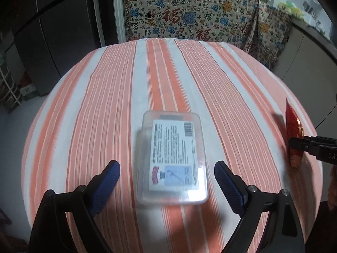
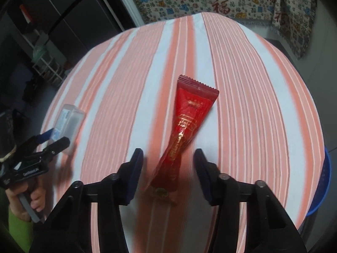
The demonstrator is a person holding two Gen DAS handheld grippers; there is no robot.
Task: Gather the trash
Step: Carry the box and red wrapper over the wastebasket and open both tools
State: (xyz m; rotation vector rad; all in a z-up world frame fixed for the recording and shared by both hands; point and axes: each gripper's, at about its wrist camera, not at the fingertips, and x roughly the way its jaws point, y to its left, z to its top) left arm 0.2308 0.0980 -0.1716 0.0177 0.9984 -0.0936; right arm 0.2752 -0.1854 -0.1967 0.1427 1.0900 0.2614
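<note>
The left gripper (image 1: 167, 174) hangs with fingers spread wide either side of a clear plastic box (image 1: 171, 158) lying on the striped tablecloth (image 1: 101, 97); the right gripper (image 2: 168, 160) likewise gapes around a red wrapper (image 2: 185, 122) lying flat on the cloth

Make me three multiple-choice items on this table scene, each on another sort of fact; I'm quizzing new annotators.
1. Where does the clear plastic box with a printed label lie?
A. between the left gripper's fingers
B. on the floor
C. in the blue basin

2. What colour is the long foil snack wrapper?
A. green
B. red
C. silver

3. How are the right gripper's jaws?
A. shut on the wrapper
B. shut empty
C. open

Key: 1 A, the box sits on the striped tablecloth between blue pads; 2 B, red with gold print; 3 C, fingers stand apart around the wrapper's near end.
</note>
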